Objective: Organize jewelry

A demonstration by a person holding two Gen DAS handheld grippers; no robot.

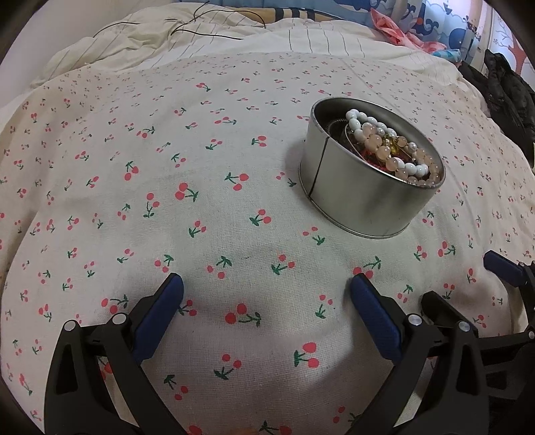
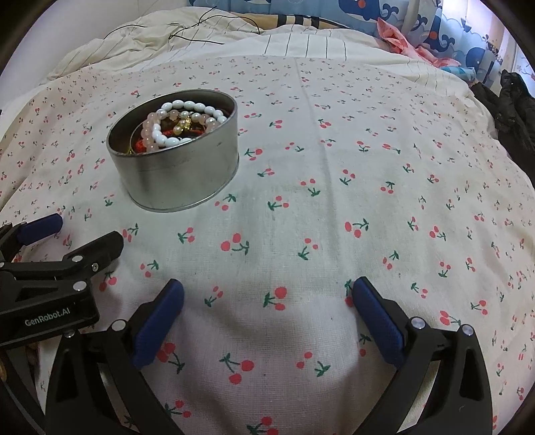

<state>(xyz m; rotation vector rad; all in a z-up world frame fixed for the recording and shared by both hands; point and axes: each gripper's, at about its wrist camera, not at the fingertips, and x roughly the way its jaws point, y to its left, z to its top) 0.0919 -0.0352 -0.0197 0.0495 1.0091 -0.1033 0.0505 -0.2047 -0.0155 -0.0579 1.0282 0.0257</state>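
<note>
A round metal tin (image 1: 354, 197) stands on the cherry-print cloth (image 1: 214, 207), ahead and right of my left gripper (image 1: 267, 284). It holds white and pink bead bracelets (image 1: 391, 147) and some gold and red pieces. In the right wrist view the tin (image 2: 187, 174) is ahead and left of my right gripper (image 2: 267, 287), with the bracelets (image 2: 180, 123) inside. Both grippers are open and empty, low over the cloth. The right gripper also shows at the left view's right edge (image 1: 468, 281), and the left gripper at the right view's left edge (image 2: 73, 234).
The cloth (image 2: 334, 200) lies over a soft bed with a striped cream duvet (image 1: 234, 36) behind. A thin black cord (image 1: 200, 26) lies on the duvet. Dark clothing (image 1: 508, 90) is piled at the far right, by blue patterned fabric (image 2: 434, 26).
</note>
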